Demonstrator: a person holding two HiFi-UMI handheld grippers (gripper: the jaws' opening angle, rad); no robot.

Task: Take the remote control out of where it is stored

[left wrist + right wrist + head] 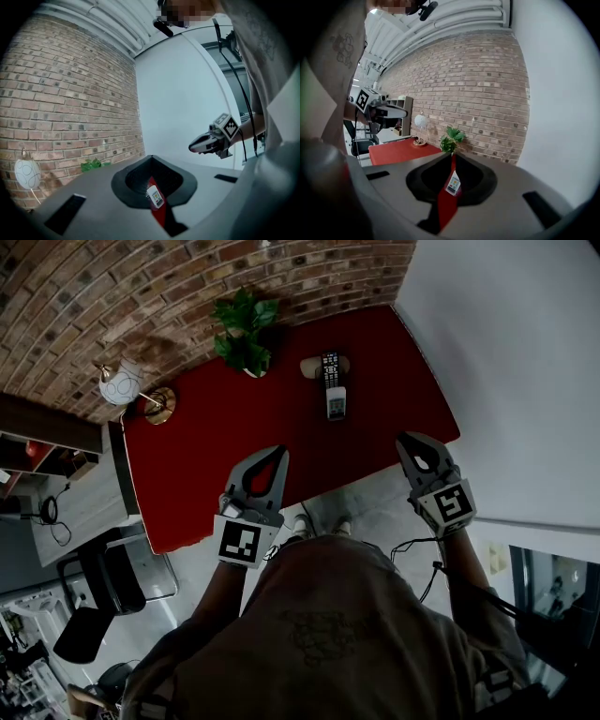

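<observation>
Head view: red counter [234, 427] against a brick wall [141, 296]. The remote control [329, 371] lay on the counter's far half, long axis running away from the person. It was black, slim, with rows of small light buttons. Its far end sat in a rounded beige holder [310, 365]. A white piece [336, 404] with small coloured marks lay at its near end; I couldn't tell if it was part of the same remote or a separate one.

A potted plant [246, 334] stood just left of the holder, and a lamp [122, 382] with a round white shade stood at the far left corner.

The left gripper [278, 452] hung over the near counter edge. Its jaws were pressed together with nothing between them. The right gripper [405, 439] was near the counter's right corner, its jaws also pressed together and empty. Both were well apart from the remote control.

In the left gripper view the white piece [154, 197] showed through the slit in the jaws, and the same in the right gripper view [451, 183].
</observation>
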